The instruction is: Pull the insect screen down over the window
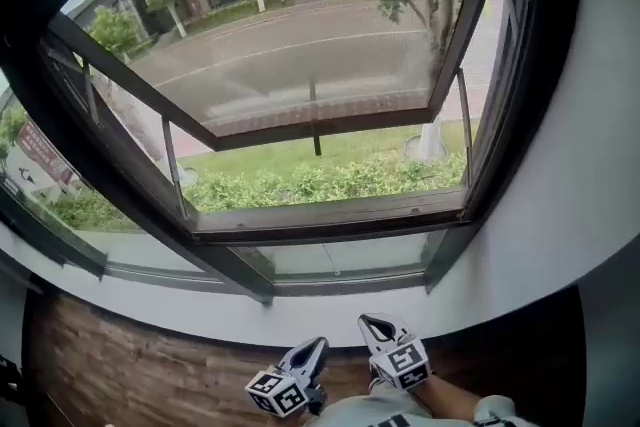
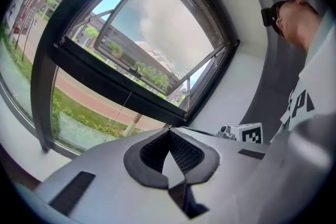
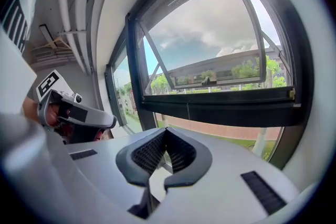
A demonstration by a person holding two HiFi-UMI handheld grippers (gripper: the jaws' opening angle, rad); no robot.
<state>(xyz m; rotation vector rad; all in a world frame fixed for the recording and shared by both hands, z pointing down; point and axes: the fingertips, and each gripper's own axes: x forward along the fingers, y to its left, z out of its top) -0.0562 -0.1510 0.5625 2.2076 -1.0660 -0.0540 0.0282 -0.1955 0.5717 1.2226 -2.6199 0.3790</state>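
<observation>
Holding left hand-held gripper (image 1: 318,347) and right hand-held gripper (image 1: 372,323) closed, empty, beneath black-framed glass window (image 1: 320,130); likely needing light, flimsy screen's stiff pull-bar, unseen.

Bright daylight through the window (image 1: 320,127); interior dim by contrast. Strong fisheye bending, black corners. Close foreground slightly soft.

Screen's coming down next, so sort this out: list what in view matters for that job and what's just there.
Job: window frame, open sash, left gripper and right gripper, both shut and empty. No screen visible yet.

Just there: white sill, wooden surface below, hedge outside.
</observation>
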